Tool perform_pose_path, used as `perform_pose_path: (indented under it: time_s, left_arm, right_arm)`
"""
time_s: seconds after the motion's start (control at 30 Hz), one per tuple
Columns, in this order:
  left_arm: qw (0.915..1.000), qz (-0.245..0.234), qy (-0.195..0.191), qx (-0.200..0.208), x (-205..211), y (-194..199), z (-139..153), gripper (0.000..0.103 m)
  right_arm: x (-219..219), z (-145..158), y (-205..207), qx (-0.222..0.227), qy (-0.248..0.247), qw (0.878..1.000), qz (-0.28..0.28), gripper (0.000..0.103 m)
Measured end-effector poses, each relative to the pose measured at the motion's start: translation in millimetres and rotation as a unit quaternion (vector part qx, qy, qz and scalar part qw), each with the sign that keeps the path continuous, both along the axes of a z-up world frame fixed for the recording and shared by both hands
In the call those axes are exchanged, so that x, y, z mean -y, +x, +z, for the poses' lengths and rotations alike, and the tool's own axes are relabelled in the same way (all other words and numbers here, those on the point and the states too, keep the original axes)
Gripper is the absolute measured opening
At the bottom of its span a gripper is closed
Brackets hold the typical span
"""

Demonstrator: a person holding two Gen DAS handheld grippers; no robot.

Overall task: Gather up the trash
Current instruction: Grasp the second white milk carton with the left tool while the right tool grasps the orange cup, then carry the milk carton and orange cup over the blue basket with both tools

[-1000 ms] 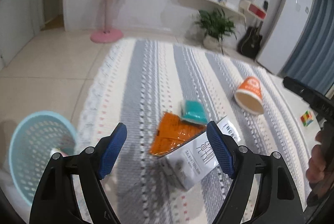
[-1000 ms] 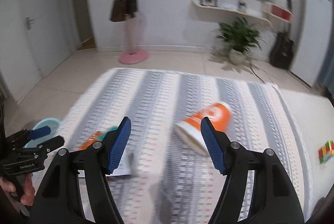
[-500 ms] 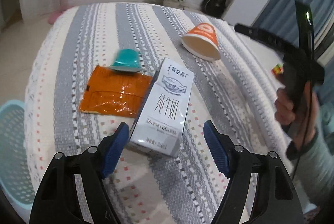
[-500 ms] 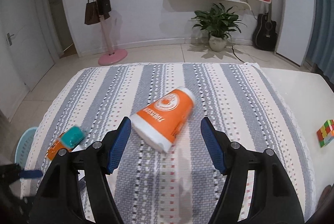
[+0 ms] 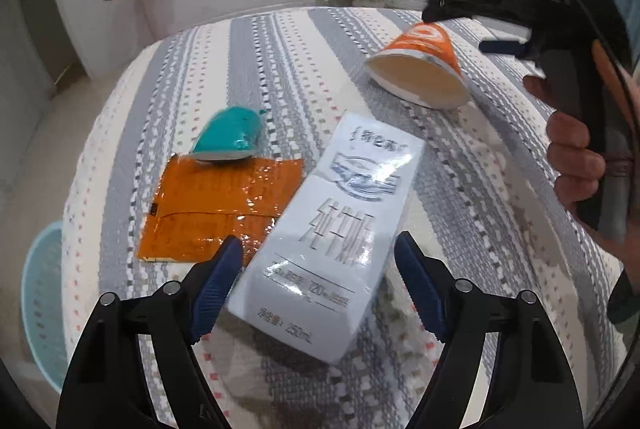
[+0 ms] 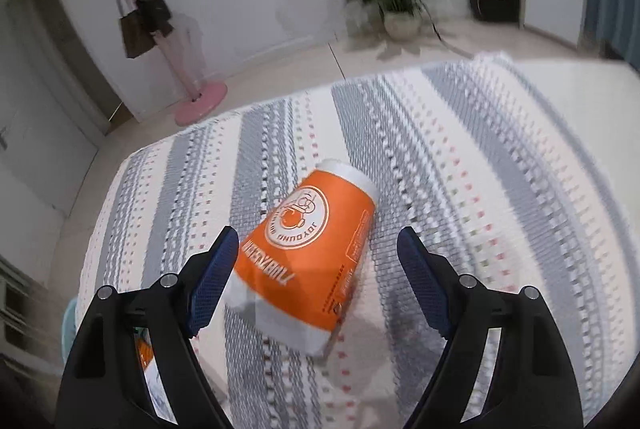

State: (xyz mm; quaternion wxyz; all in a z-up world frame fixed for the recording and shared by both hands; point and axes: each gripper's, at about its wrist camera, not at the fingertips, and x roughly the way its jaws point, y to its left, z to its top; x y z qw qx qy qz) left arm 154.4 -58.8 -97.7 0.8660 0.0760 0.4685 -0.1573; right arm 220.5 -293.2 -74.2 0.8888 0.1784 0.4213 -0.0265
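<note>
Both tongs spread over their targets: milk carton on the left, paper cup on the right.

The left gripper (image 5: 318, 287) stands spread with the white milk carton (image 5: 332, 241) lying flat between its pads, which do not yet press it. It looks like stiff, glossy, light card, best pinched across its long side walls near the close end. Just beyond the left pad an orange foil wrapper (image 5: 216, 205) lies limp and slippery; beyond that sits a small teal cup (image 5: 230, 141). The right gripper (image 6: 318, 281), its jaws having just been opening, straddles the orange paper cup (image 6: 308, 245) on its side, rim end nearest. It would probably crush easily, so a gentle squeeze mid-body is wise. A pale blue basket (image 5: 42, 301) waits far left.
</note>
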Motion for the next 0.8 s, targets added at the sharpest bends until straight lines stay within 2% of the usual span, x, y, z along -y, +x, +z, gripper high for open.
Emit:
perform_pose_path:
  time_s: [0.17, 0.3, 0.37, 0.43, 0.53, 0.63, 0.8]
  left_arm:
    - [0.999, 0.0, -0.043, -0.011, -5, 1, -4, 0.069]
    - [0.9967, -0.011, -0.076, -0.027, -5, 1, -6, 0.07]
    - [0.9959, -0.012, -0.085, -0.028, -5, -2, -5, 0.07]
    - [0.9943, -0.013, -0.101, -0.032, -8, -2, -5, 0.071]
    - [0.9918, -0.013, -0.121, -0.039, -10, 0, -5, 0.071]
    - [0.9937, -0.011, -0.106, -0.032, -7, -3, -4, 0.071]
    - [0.9955, -0.006, -0.093, -0.018, -4, -3, -3, 0.066]
  right_arm:
    - [-2, -21, 18, -0.027, 0.036, 0.999, -0.006, 0.078]
    - [-8, -36, 24, -0.05, 0.067, 0.996, -0.004, 0.076]
    - [-11, -42, 24, -0.056, 0.079, 0.995, 0.0, 0.07]
    - [-14, -40, 23, -0.051, 0.074, 0.996, 0.008, 0.065]
    - [-17, -38, 19, -0.049, 0.068, 0.996, 0.022, 0.052]
    - [-19, -34, 10, -0.041, 0.058, 0.997, 0.032, 0.045]
    - [-19, -20, -19, -0.018, 0.001, 0.999, 0.051, 0.037]
